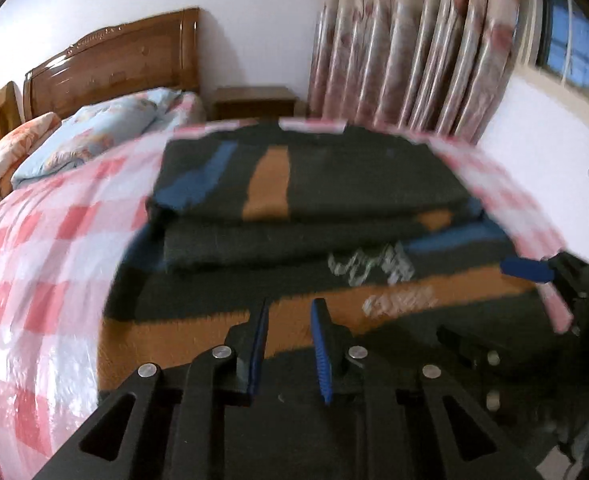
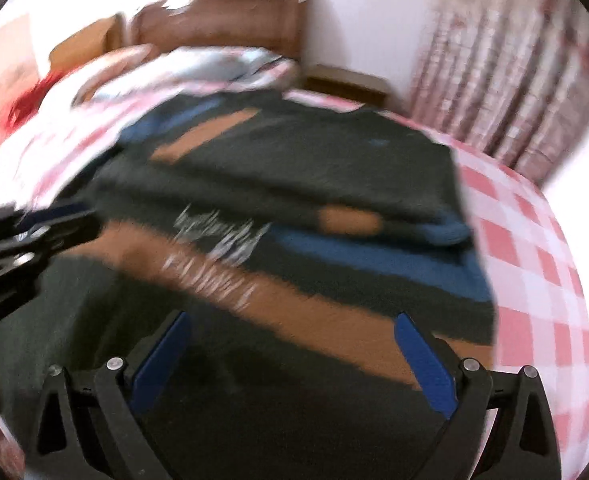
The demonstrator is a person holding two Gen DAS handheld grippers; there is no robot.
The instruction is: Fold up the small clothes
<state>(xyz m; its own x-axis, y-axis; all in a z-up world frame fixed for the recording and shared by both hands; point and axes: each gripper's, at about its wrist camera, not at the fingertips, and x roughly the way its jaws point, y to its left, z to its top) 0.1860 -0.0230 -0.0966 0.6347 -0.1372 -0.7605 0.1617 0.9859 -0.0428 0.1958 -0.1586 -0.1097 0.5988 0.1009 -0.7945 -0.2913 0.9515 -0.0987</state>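
Observation:
A dark green shirt (image 1: 314,184) with orange and blue stripes and white lettering lies on the bed, its far part folded over in a flat layer. My left gripper (image 1: 291,302) hovers over the near orange stripe, its blue pads a narrow gap apart with no cloth pinched between them. My right gripper (image 2: 292,314) stands wide open above the same shirt (image 2: 294,168), holding nothing. Each gripper shows at the edge of the other's view: the right gripper (image 1: 526,270) by the shirt's right side, the left gripper (image 2: 54,220) by its left side. Both views are motion-blurred.
The bed has a pink and white checked cover (image 1: 46,264) (image 2: 534,264). Pillows and a light blue quilt (image 1: 102,128) lie by the wooden headboard (image 1: 110,68). A wooden nightstand (image 1: 254,100) and a flowered curtain (image 1: 414,48) stand beyond the bed.

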